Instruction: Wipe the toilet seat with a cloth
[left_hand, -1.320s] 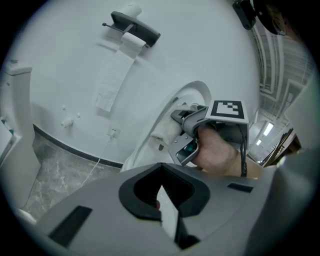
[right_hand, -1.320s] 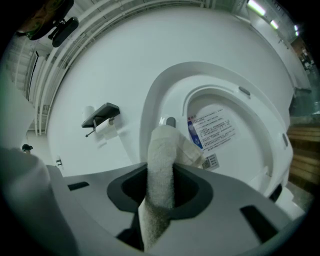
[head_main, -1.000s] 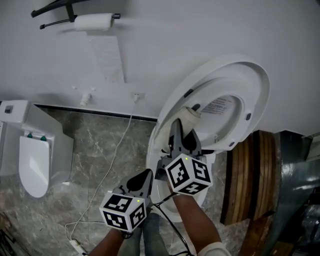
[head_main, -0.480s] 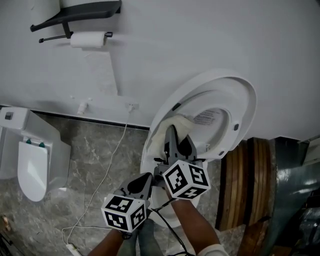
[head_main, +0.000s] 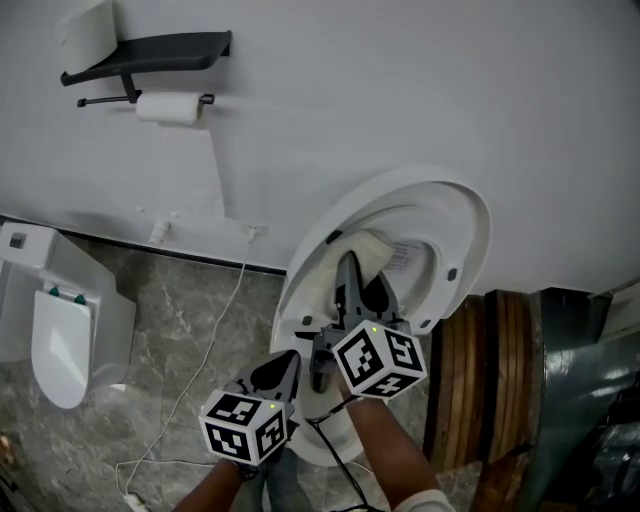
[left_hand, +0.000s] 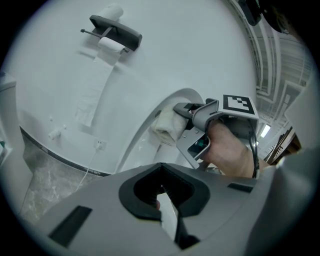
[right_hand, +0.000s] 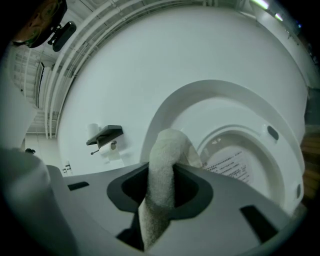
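Toilet seat (head_main: 455, 250) raised. Right gripper (head_main: 349, 268) jaws clamp the cloth (right_hand: 162, 165) at the seat's left part. Left gripper (head_main: 288, 362) jaws closed, empty. I judge wiping under way, most of the ring left.

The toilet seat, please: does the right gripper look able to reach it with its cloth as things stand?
Probably yes: the right gripper, shut on the cloth, is up close at the raised toilet seat, and nothing stands between them.
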